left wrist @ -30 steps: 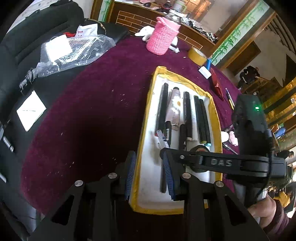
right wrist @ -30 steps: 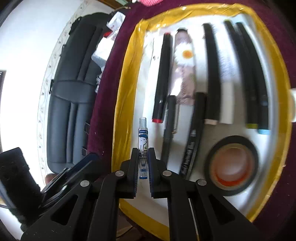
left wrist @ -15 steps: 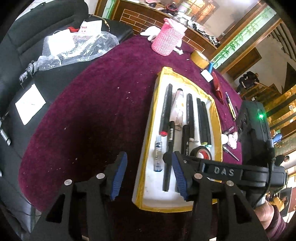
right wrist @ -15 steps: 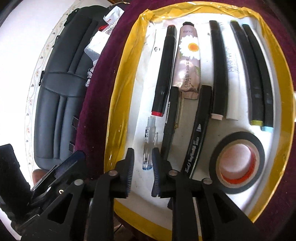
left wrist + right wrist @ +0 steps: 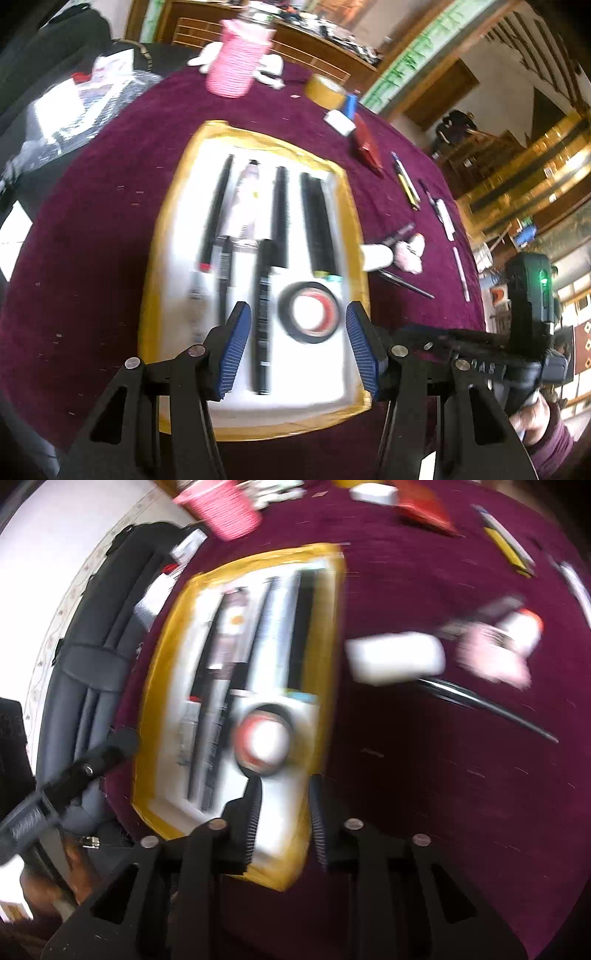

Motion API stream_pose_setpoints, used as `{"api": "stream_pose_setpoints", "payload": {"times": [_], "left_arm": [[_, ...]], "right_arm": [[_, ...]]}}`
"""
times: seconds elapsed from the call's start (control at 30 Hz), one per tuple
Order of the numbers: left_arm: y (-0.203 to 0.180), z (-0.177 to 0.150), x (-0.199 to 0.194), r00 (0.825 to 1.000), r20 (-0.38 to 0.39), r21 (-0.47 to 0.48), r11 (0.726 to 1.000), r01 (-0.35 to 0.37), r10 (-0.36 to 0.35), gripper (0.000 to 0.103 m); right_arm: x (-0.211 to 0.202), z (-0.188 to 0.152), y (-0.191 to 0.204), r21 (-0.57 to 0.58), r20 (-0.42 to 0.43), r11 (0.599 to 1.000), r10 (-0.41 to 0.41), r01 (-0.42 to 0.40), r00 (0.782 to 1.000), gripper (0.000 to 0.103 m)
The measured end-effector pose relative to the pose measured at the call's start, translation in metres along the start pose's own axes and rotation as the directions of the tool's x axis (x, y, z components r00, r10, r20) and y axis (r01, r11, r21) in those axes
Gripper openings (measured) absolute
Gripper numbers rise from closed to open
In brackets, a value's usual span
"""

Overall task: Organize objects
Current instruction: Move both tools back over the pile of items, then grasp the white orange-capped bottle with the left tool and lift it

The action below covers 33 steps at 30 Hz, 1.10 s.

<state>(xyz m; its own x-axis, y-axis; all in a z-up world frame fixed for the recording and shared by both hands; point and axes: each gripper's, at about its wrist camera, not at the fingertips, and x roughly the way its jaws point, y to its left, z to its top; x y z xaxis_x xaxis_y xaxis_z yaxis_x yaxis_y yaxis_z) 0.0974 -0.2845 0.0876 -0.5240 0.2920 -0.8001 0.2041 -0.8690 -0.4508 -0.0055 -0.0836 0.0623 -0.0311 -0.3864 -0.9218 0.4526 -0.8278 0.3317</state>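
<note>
two handheld grippers hover over a white tray [image 5: 173,295] with a yellow rim on a dark red tablecloth [image 5: 92,221]. the left gripper [image 5: 295,343] is partly open and widening, empty, above a black pen [image 5: 263,314] and a roll of black tape [image 5: 309,312] in the tray. the right gripper [image 5: 284,819] is slightly open and widening, empty, over the tray's near right corner. a small clear bottle [image 5: 195,299] lies in the tray's left side.
</note>
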Motion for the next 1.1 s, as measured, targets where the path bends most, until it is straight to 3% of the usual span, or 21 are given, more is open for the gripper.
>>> {"api": "stream_pose_setpoints", "payload": {"times": [0.2,0.33,0.43,0.7,0.9,1.0,1.1], "left_arm": [[-0.044,-0.019,0.007,1.0,-0.017,0.042,0.999,-0.014,0.015,0.047],[-0.072,-0.033,0.019,0.998,-0.036,0.038,0.998,-0.044,0.045,0.047],[-0.095,-0.039,0.032,0.997,-0.045,0.053,0.997,-0.063,0.066,0.047],[-0.159,-0.022,0.081,0.993,-0.059,0.132,0.987,-0.089,0.097,0.047],[-0.214,0.022,0.129,0.992,-0.02,0.271,0.956,-0.116,0.126,0.047],[-0.235,0.036,0.163,0.996,-0.042,0.307,0.95,-0.066,0.082,0.047],[-0.249,0.046,0.196,0.99,-0.047,0.363,0.926,-0.105,0.13,0.047]], "right_arm": [[-0.05,-0.013,-0.131,0.193,0.057,0.977,-0.103,0.09,0.993,0.026],[-0.074,-0.017,-0.186,0.253,0.092,0.958,-0.162,0.135,0.982,0.026],[-0.082,-0.02,-0.22,0.271,0.108,0.955,-0.153,0.119,0.982,0.026],[-0.082,-0.033,-0.249,0.233,0.129,0.972,-0.053,0.022,0.99,0.026],[-0.083,-0.051,-0.268,0.264,0.139,0.963,0.008,-0.045,0.99,0.026],[-0.085,-0.058,-0.276,0.28,0.141,0.959,0.015,-0.054,0.99,0.026],[-0.089,-0.068,-0.286,0.3,0.144,0.952,0.025,-0.068,0.989,0.026]]}}
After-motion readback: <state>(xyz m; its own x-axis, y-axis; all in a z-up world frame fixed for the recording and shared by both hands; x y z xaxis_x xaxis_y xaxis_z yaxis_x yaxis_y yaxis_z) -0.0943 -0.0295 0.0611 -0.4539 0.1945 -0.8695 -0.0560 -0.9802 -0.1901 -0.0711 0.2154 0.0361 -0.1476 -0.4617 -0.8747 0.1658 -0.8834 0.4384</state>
